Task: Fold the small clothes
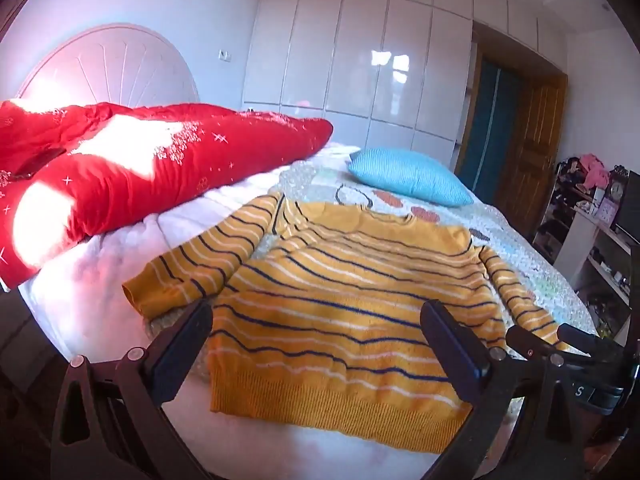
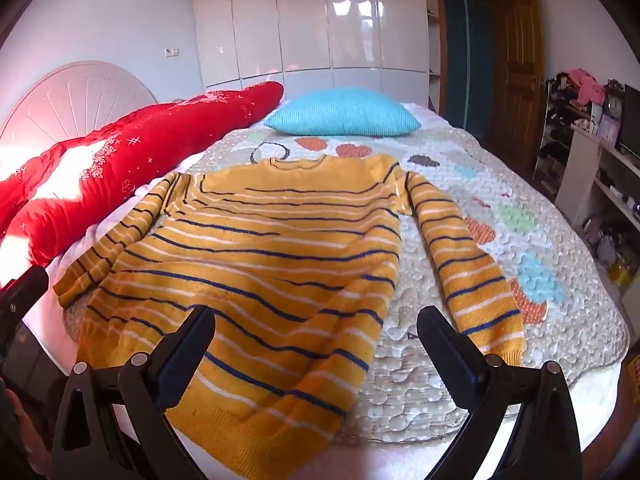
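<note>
Fingers point(image 1: 452, 344) of both grippers spread wide above striped sweater point(image 1: 340, 300).

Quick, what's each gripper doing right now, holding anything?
Left gripper: open, holding nothing, above the sweater.
Right gripper: open, holding nothing.

Two fisheye views, each looking forward and downward along a wide-spread tool.

Left wrist view: low over the near edge of the bed point(image 1: 120, 248), close above the hem of the striped sweater point(image 1: 340, 292), facing across toward the wardrobe point(image 1: 352, 64) and headboard point(image 1: 108, 64); left tool point(image 1: 316, 320) framing the bottom, right tool point(image 1: 536, 334) poking in at lower right.

Right wrist view: set further right, tilted more steeply down, right tool point(image 2: 316, 320) above the hem's right corner and quilt point(image 2: 420, 360).

Shared by both: sweater, red duvet point(image 1: 140, 176), blue pillow point(image 1: 408, 176), wardrobe, door point(image 2: 516, 56), shelves point(image 2: 592, 152).
</note>
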Available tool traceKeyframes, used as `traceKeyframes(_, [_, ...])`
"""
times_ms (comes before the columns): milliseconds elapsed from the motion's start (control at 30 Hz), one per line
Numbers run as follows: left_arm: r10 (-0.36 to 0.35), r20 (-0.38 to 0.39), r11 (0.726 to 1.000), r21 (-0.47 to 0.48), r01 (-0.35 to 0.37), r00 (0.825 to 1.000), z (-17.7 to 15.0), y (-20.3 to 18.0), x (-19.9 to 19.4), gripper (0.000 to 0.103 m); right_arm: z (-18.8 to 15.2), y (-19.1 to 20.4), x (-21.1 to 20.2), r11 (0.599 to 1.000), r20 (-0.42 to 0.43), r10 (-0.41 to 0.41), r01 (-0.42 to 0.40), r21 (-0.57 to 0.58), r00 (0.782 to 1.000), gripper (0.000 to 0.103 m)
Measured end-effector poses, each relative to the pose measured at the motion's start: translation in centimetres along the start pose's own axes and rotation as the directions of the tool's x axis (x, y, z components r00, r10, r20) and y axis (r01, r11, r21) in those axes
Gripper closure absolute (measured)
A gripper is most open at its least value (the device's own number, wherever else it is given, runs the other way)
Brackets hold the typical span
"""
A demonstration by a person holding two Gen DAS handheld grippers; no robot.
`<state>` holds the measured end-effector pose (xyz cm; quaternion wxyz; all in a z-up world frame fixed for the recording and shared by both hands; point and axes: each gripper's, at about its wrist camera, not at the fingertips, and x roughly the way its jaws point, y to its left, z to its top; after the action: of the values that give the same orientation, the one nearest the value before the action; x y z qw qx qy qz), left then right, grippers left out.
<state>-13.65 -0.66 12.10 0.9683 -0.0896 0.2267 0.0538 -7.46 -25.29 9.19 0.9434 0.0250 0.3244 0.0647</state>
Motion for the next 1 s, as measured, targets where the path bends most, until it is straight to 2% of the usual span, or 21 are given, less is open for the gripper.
traceKeyframes(133, [0.042, 0.001, 0.999, 0.017, -0.042, 0.999, 1.4, 0.1, -1.0, 0.0, 0.4, 1.3, -1.6, 0.999, 0.053, -0.007, 0.009, -0.042, 0.999, 0.0])
traceKeyframes(200, [0.027, -0.008, 1.0, -0.003, -0.027, 1.0, 1.6, 0.4, -1.4, 0.0, 0.4, 1.8, -2.1, 0.998, 0.071, -0.018, 0.023, -0.063, 0.997, 0.0])
traceKeyframes(267, [0.001, -0.051, 1.0, -0.025, -0.002, 0.999, 1.4, 0.5, -1.5, 0.0, 0.4, 2.1, -2.3, 0.997, 0.083, -0.026, 0.033, -0.075, 0.996, 0.0])
traceKeyframes(367, [-0.071, -0.137, 0.997, -0.043, 0.066, 0.988, 0.8, 0.4, -1.0, 0.0, -0.1, 2.5, -2.9, 0.997, 0.064, -0.006, 0.011, -0.081, 0.998, 0.0])
traceKeyframes(400, [-0.066, -0.151, 0.997, -0.041, 0.06, 0.986, 0.6, 0.3, -0.8, 0.0, 0.3, 2.3, -2.2, 0.997, 0.037, -0.01, 0.012, -0.07, 0.999, 0.0])
traceKeyframes(533, [-0.048, -0.177, 0.999, -0.011, 0.047, 0.983, -0.1, -0.4, -0.4, 0.0, 0.1, 1.8, -1.5, 0.997, 0.013, -0.015, 0.016, -0.078, 1.0, 0.0])
traceKeyframes(633, [-0.052, -0.184, 0.999, -0.014, 0.05, 0.982, -0.4, -0.5, -0.4, 0.0, -0.1, 1.5, -1.5, 0.997, 0.015, -0.019, 0.02, -0.076, 1.0, 0.0])
traceKeyframes(667, [-0.054, -0.183, 0.999, -0.014, 0.052, 0.982, -0.4, -0.5, -0.5, 0.0, 0.0, 2.1, -1.4, 0.994, -0.008, -0.049, 0.048, -0.098, 0.999, 0.0])
traceKeyframes(833, [-0.038, -0.171, 0.999, -0.009, 0.037, 0.984, -0.2, -0.5, -0.5, 0.0, -0.1, 2.2, -0.9, 0.991, -0.044, -0.075, 0.07, -0.115, 0.996, 0.0])
traceKeyframes(1000, [-0.022, -0.145, 1.0, -0.006, 0.021, 0.989, -0.2, -0.5, -0.8, 0.0, -0.2, 1.8, -0.8, 0.996, -0.034, -0.05, 0.047, -0.077, 0.998, 0.0])
